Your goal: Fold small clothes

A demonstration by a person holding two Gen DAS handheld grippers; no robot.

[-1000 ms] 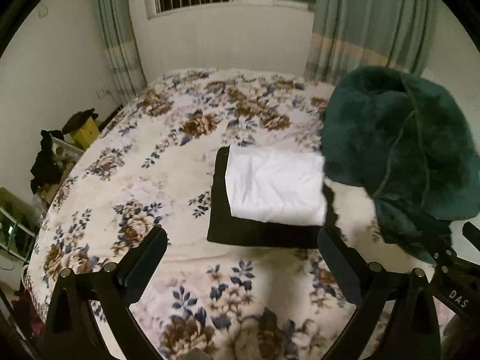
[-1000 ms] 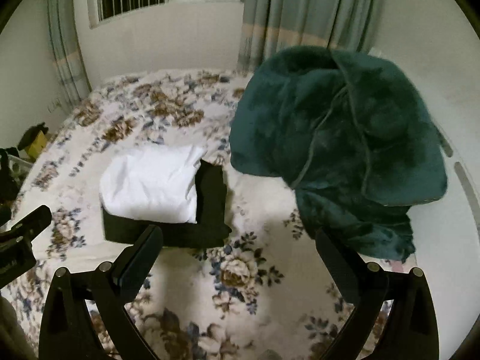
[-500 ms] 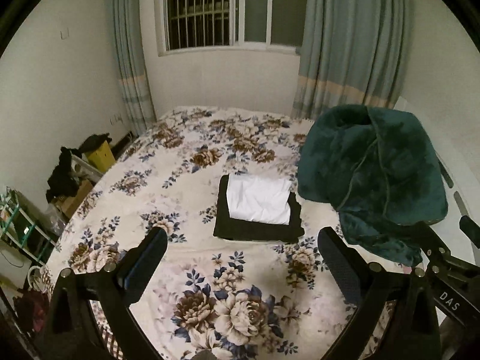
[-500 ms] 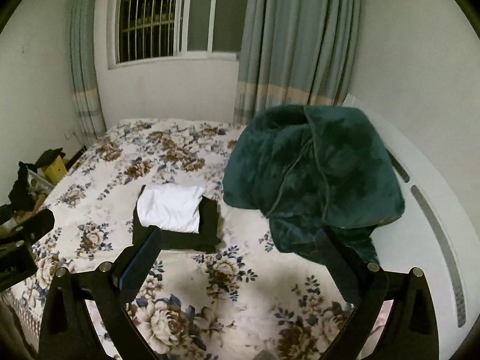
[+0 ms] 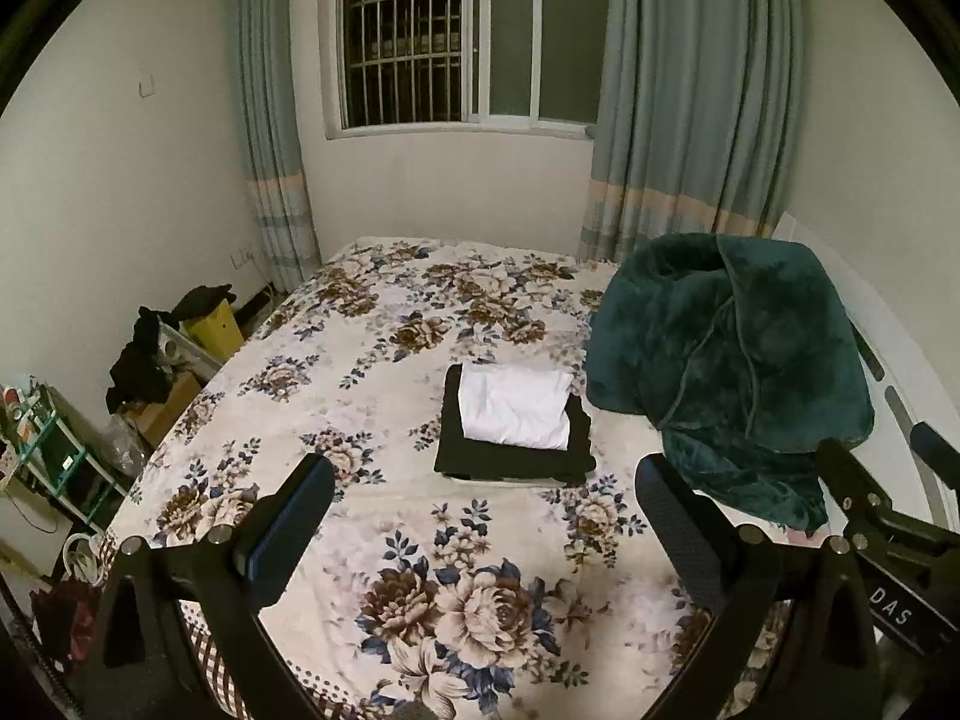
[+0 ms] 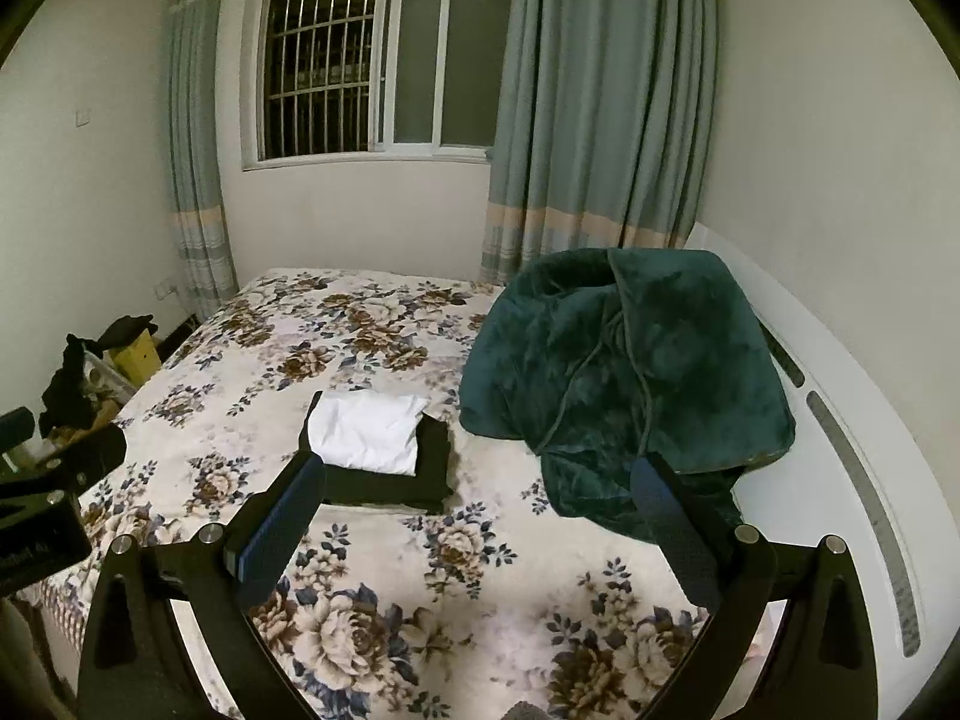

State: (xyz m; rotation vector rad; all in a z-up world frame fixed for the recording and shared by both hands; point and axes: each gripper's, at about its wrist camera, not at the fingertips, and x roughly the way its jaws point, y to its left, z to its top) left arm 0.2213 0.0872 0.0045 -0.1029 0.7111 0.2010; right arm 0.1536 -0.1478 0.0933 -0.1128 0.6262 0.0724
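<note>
A folded white garment [image 5: 515, 407] lies on top of a folded black garment [image 5: 510, 459] in the middle of the floral bed [image 5: 384, 360]. The same stack shows in the right wrist view, white [image 6: 367, 431] on black [image 6: 432, 468]. My left gripper [image 5: 485, 510] is open and empty, held high and well back from the stack. My right gripper [image 6: 477, 507] is open and empty, also back over the near part of the bed [image 6: 288, 360]. The right gripper's body shows at the right edge of the left wrist view [image 5: 888, 528].
A dark green plush blanket [image 5: 726, 354] is heaped on the bed's right side, next to the stack, also in the right wrist view [image 6: 624, 372]. Boxes and dark clothes [image 5: 156, 348] stand on the floor at left. Window and curtains at the back.
Both grippers have pulled back and risen away from the folded stack, so the bed and room show smaller and fuller. The stack has not moved. Both stay open.
</note>
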